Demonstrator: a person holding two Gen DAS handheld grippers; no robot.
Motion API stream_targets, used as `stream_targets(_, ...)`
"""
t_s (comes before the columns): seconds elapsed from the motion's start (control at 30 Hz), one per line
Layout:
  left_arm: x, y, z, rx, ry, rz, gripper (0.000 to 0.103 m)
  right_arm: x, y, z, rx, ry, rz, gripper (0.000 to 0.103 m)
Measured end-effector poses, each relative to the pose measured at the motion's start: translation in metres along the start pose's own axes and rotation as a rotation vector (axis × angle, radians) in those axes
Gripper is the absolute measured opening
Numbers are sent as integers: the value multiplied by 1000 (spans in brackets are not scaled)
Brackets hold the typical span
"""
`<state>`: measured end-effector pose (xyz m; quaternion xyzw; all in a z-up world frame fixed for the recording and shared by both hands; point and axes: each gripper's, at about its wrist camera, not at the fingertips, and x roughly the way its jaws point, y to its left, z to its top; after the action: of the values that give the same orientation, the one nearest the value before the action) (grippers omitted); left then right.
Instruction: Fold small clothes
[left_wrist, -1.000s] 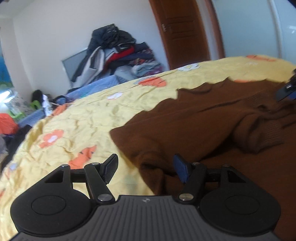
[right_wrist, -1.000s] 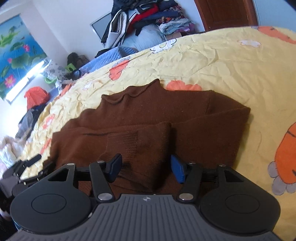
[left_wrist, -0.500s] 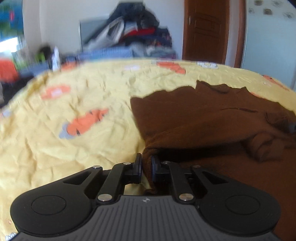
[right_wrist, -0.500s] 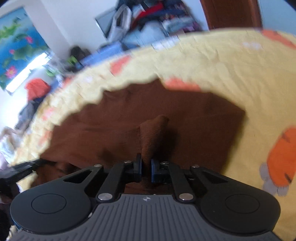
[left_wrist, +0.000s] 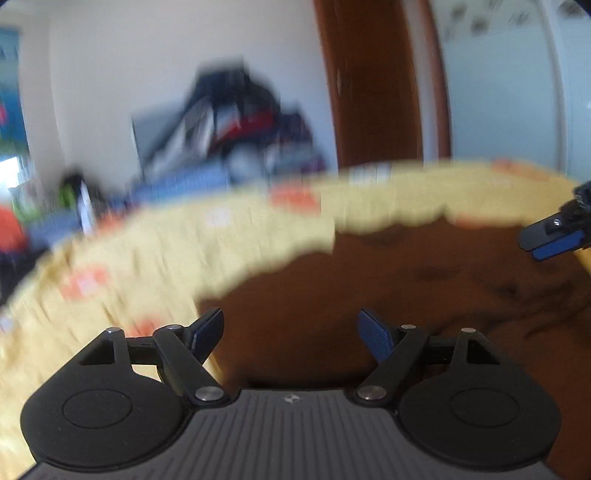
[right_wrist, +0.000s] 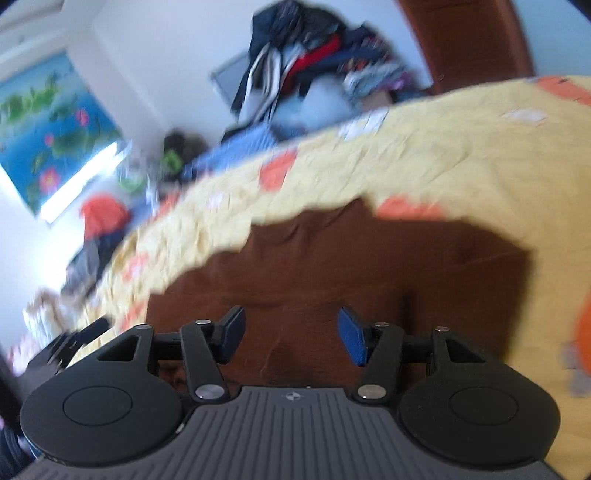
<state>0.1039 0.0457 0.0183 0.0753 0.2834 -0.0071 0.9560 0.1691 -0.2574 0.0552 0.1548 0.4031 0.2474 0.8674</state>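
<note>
Here, soft brown knit sweater (right_wrist: 332, 266), yellow bedspread (right_wrist: 461, 147).

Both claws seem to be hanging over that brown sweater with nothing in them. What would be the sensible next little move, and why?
Probably draw both back for a look. The left gripper and right gripper are opening, nothing between their pads, and the brown sweater lies on the yellow bedspread; blur hides how neat the fold is.

We see bare yellow bedspread (right_wrist: 461, 147) right of brown sweater (right_wrist: 332, 266), passable; clothes pile (right_wrist: 314, 55) blocks beyond bed's far edge.
</note>
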Motion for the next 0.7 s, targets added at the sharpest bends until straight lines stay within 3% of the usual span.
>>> stream_targets(0.03, 13, 2, -4, -14, 66, -28, 80, 12, 1, -4, -10, 41, -32, 59)
stream_targets(0.07, 22, 8, -12, -51, 81, -59, 81, 20, 1, -10, -31, 61, -50, 59)
stream_targets(0.13, 24, 22, -14, -110, 73, -91, 82, 17, 5, -23, -140, 2, -40, 62)
stream_targets(0.23, 21, 24, -11, -78, 78, -73, 83, 12, 14, -29, -240, -5, -78, 62)
stream_targets(0.3, 0, 32, -13, -118, 64, -51, 81, -4, 17, -27, -180, 7, -103, 67)
stream_targets(0.37, -31, 50, -24, -170, 23, -96, 81, -40, 14, -33, -110, -13, -54, 71)
stream_targets(0.47, -79, 82, -56, -241, 21, -140, 82, -103, -1, -65, -21, -77, 2, 98)
stream_targets(0.57, -111, 114, -101, -336, 97, -204, 82, -153, -32, -112, 130, -50, 9, 97)
stream_targets(0.63, -126, 134, -128, -439, 146, -298, 82, -175, -54, -146, 256, -1, 5, 92)
stream_targets(0.7, -142, 147, -146, -539, 142, -414, 82, -192, -61, -173, 311, -4, 51, 87)
